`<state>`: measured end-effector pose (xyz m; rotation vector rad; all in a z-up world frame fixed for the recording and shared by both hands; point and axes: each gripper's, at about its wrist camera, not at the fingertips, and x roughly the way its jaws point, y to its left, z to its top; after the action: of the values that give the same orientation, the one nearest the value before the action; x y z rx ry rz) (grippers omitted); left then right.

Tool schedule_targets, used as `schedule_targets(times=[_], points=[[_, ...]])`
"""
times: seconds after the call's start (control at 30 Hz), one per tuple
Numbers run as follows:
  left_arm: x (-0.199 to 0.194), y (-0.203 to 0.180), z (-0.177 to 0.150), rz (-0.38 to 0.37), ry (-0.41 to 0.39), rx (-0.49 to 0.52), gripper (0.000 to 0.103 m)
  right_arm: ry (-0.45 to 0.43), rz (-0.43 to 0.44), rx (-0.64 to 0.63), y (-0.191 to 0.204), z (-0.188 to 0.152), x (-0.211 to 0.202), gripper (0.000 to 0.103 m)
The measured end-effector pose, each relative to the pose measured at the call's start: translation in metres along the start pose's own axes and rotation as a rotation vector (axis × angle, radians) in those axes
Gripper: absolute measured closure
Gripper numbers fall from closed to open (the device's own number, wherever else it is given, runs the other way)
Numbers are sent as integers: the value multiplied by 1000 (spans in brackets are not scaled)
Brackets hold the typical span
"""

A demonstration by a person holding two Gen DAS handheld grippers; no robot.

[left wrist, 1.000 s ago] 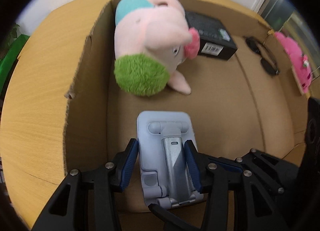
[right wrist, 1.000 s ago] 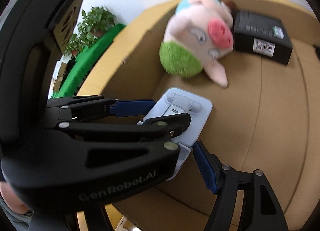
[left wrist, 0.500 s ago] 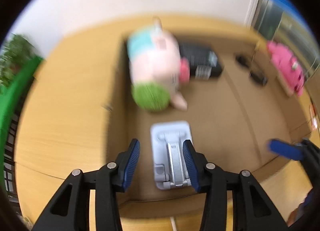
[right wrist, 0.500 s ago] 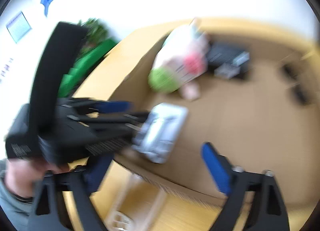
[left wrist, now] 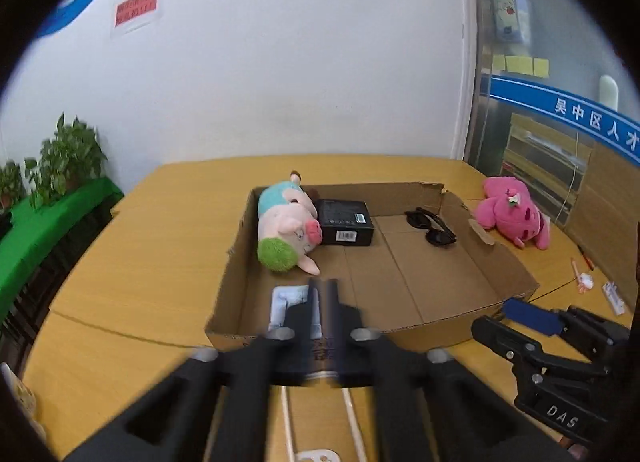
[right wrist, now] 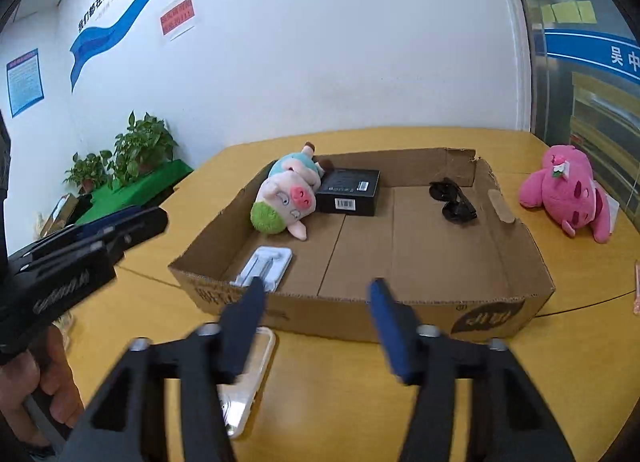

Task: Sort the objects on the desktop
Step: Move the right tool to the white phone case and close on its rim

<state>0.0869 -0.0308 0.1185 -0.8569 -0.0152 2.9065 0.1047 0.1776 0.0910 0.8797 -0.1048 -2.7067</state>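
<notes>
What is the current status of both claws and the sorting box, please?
Left claw shut, empty; right claw open, just closing, empty. Phone stand lies in cardboard box. Pink plush outside on table, path clear.

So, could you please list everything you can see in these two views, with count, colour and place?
cardboard box: one, brown, open-topped, on the table
wooden table: one, yellow-tan
plush pig: one, pink with green and teal, box's back left
black carton: one, beside the pig
sunglasses: one, black, box's back right
phone stand: one, pale blue, box's front left
pink plush toy: one, on the table right of the box
potted plants: several, green, far left
left gripper: black, shut, empty
right gripper: black with blue pads, open, jaws just narrowed, empty
</notes>
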Motion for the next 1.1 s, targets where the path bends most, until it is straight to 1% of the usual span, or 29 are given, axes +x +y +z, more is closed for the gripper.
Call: schedule_targets(times=[0.07, 0.1, 0.13, 0.17, 0.2, 0.23, 0.27, 0.33, 0.4, 0.47, 0.53, 0.63, 0.67, 0.73, 0.77, 0.83, 0.9, 0.97, 1.0, 1.07, 1.1], points=[[0, 0, -2, -8, -3, -22, 100, -2, -30, -28, 2, -4, 1, 57], [-3, -1, -4, -22, -3, -19, 100, -1, -40, -34, 3, -5, -1, 55], [-5, -3, -6, -38, -3, -22, 100, 4, -46, -32, 2, -6, -1, 50], [-6, -3, -7, -54, -1, -32, 96, 5, -51, -22, 0, -7, -1, 33], [-6, -3, -9, -54, 5, -35, 91, 0, -48, -10, -2, -8, -2, 16], [-6, -4, -10, -50, 14, -37, 75, -9, -47, 0, -4, -8, -5, 11], [-6, -3, -12, -46, 27, -43, 56, -15, -54, 6, -5, -9, -6, 6], [-8, 1, -15, -48, 34, -68, 39, -9, -53, 10, -5, -9, -6, 6], [-10, 4, -19, -61, 42, -73, 38, 16, -46, 22, -6, -12, -1, 5], [-7, 11, -24, -79, 70, -84, 38, 53, -31, 37, -5, -17, 6, 4], [-1, 18, -32, -60, 110, -92, 38, 100, -14, 39, 0, -26, 17, 0], [7, 26, -47, -42, 159, -99, 38, 196, 18, 28, 11, -45, 41, 0], [12, 31, -56, -43, 189, -107, 38, 227, 32, 16, 16, -53, 50, 0], [24, 40, -74, -97, 250, -140, 38, 285, 52, -21, 28, -69, 67, 1], [30, 45, -82, -106, 276, -157, 38, 316, 50, -44, 36, -77, 76, 2], [40, 52, -96, -90, 322, -173, 38, 351, 57, -68, 46, -87, 88, 6], [49, 58, -109, -84, 358, -179, 39, 369, 58, -92, 53, -94, 97, 17], [56, 61, -119, -75, 383, -178, 40, 376, 47, -110, 58, -100, 104, 21], [58, 62, -124, -80, 392, -175, 40, 380, 37, -112, 58, -101, 108, 27], [63, 61, -129, -88, 409, -168, 40, 395, 22, -111, 55, -104, 114, 35], [65, 60, -131, -89, 419, -162, 40, 379, 12, -119, 56, -104, 113, 37]])
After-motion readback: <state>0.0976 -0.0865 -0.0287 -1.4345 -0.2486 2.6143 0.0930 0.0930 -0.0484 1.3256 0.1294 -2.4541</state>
